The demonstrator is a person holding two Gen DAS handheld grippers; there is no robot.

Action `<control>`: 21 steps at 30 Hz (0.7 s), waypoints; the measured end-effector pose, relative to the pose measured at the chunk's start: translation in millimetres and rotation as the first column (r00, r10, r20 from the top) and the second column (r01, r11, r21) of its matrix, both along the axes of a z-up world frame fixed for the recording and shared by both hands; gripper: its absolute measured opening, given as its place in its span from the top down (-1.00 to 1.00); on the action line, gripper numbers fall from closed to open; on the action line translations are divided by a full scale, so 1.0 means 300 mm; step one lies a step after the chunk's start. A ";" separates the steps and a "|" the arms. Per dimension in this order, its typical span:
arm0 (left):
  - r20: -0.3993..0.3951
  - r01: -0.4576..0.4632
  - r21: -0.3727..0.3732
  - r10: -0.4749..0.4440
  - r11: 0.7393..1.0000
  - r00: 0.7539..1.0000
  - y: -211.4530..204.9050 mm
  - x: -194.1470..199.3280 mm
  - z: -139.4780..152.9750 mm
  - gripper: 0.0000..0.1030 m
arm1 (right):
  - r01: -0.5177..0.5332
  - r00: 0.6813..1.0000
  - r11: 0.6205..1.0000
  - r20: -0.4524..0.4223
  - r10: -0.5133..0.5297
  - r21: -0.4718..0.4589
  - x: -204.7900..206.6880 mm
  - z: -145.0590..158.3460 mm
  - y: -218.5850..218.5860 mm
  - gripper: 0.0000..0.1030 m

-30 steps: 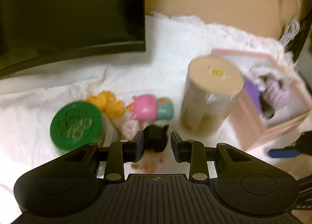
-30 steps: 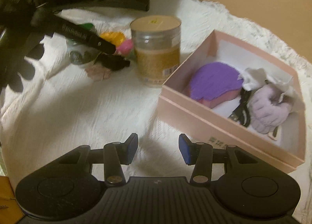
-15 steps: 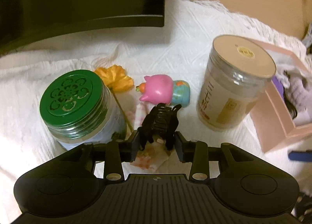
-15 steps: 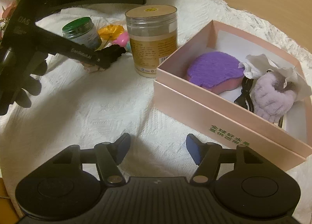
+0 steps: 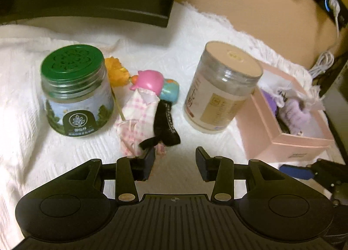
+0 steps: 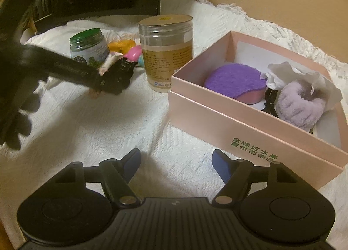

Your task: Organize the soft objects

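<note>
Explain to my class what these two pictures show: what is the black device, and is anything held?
A person holds a two-fingered tool in each hand; a camera on each looks forward along it, giving one picture from the left gripper and one from the right gripper. On a white cloth are a green-lidded jar, a tall jar and a pink toy. A pink checked cloth and a black item sit by the left jaws, which stand apart, clamping nothing. The right jaws are opening, empty. The pink box holds a purple sponge.
</note>
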State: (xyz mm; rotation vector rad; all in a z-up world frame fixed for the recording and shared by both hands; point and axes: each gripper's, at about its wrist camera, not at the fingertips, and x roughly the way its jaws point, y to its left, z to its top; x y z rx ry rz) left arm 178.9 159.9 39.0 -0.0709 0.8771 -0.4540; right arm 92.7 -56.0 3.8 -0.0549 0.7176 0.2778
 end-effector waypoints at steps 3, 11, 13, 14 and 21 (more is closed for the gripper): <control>0.073 -0.044 -0.002 0.044 0.999 0.996 0.004 -0.028 0.040 0.17 | 0.009 1.000 1.000 0.010 -0.009 0.006 -0.005 -0.003 -0.002 -0.48; 0.121 -0.095 0.122 0.080 0.988 0.989 -0.045 0.058 0.056 0.17 | 0.025 0.999 1.000 0.023 -0.025 0.012 -0.018 -0.008 0.000 -0.53; 0.076 -0.116 0.145 0.105 0.983 0.992 -0.050 0.098 0.023 0.07 | 0.034 0.999 0.999 0.027 -0.034 0.012 -0.021 -0.011 -0.001 -0.56; 0.061 -0.117 0.144 0.109 0.983 0.992 -0.053 0.114 0.010 0.05 | 0.038 0.999 0.999 0.029 -0.038 0.013 -0.023 -0.012 0.000 -0.56; 0.037 -0.085 0.151 0.080 0.985 0.996 -0.089 0.149 -0.022 0.39 | 0.035 0.999 0.999 0.041 -0.035 0.011 -0.036 -0.018 -0.006 -0.59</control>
